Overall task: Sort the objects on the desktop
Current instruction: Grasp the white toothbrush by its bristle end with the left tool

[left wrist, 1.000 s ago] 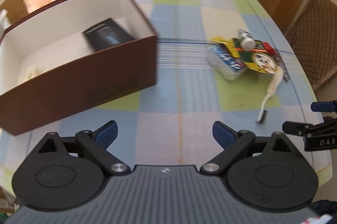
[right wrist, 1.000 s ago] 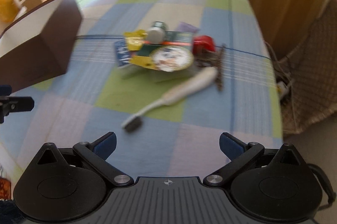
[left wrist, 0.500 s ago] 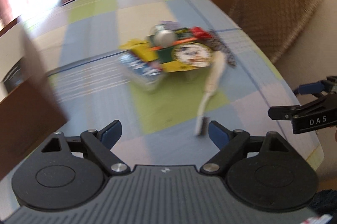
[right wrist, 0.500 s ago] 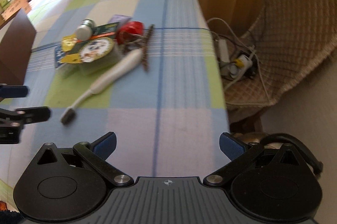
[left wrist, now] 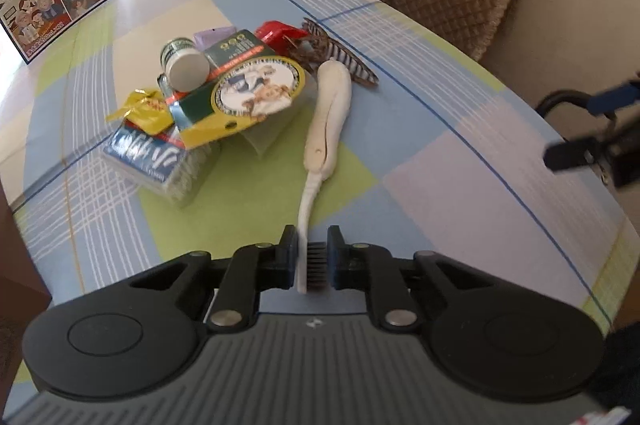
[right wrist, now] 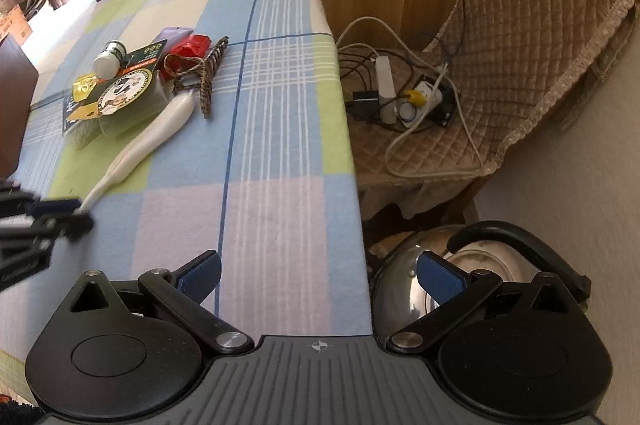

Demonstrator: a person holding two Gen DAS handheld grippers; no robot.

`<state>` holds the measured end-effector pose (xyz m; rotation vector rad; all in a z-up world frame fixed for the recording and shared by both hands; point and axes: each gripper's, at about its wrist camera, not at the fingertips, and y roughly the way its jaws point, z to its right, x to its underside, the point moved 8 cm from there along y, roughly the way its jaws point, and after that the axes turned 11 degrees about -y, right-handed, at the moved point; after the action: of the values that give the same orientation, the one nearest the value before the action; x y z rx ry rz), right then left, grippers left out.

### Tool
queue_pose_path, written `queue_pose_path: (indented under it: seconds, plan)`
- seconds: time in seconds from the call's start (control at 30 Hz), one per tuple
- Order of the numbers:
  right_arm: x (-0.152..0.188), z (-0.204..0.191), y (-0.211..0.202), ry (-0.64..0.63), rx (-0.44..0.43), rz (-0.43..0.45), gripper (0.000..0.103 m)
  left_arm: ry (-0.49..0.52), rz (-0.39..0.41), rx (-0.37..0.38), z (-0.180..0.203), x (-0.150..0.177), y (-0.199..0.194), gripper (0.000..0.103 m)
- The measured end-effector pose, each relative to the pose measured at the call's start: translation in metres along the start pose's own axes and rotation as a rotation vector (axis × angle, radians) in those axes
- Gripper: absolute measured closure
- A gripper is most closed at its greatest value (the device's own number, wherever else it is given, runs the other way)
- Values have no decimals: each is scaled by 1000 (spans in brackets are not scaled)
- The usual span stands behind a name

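My left gripper (left wrist: 311, 257) has just closed its jaws, and they are now clenched on the dark bristled head of the long cream-white plastic brush (left wrist: 326, 117), which lies on the worktop (left wrist: 440, 161), a surface covered by a checked cloth of blue, green, lilac and cream squares. The brush's thin neck runs up out of my jaws and its thick handle reaches back to a small heap of objects. In that heap I see a white cylindrical bottle with a silver cap (left wrist: 185, 63) lying on its side, a green and yellow card package with a round picture (left wrist: 244, 89), a blue-printed clear pack (left wrist: 146, 153) under it, a crumpled yellow wrapper (left wrist: 146, 105), a red plastic piece (left wrist: 278, 33) and a dark striped feather-like piece (left wrist: 344, 55) just beside the handle's end.

My right gripper (right wrist: 318, 277) hangs at the worktop's near right edge with its jaws released wide and nothing between them; one fingertip is over the cloth, the other over a shiny steel kettle with a black handle (right wrist: 480, 257) below the edge. A chair with a brown quilted cover (right wrist: 520, 37) stands beside the worktop, carrying a tangle of cables and a power strip (right wrist: 400, 93).
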<state>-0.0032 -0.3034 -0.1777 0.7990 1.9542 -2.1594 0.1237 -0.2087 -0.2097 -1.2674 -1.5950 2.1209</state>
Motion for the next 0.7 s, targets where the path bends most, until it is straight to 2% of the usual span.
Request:
queue_pose_path:
  seconds: [0.2, 0.4, 0.5, 0.63, 0.7]
  plan:
    - [-4, -6, 8, -30, -27, -3, 2, -1, -41, 28, -18, 42, -29, 91]
    - [-8, -17, 14, -62, -54, -6, 2, -102, -96, -9, -53, 84, -60, 89]
    - [-10, -23, 15, -79, -65, -4, 2, -131, -88, -25, -60, 87, -68, 87]
    - [-9, -28, 14, -93, -72, -2, 2, -126, -29, 3, -49, 71, -70, 71]
    - [-8, -29, 12, -95, -73, -1, 2, -90, -15, 9, -41, 60, -63, 69]
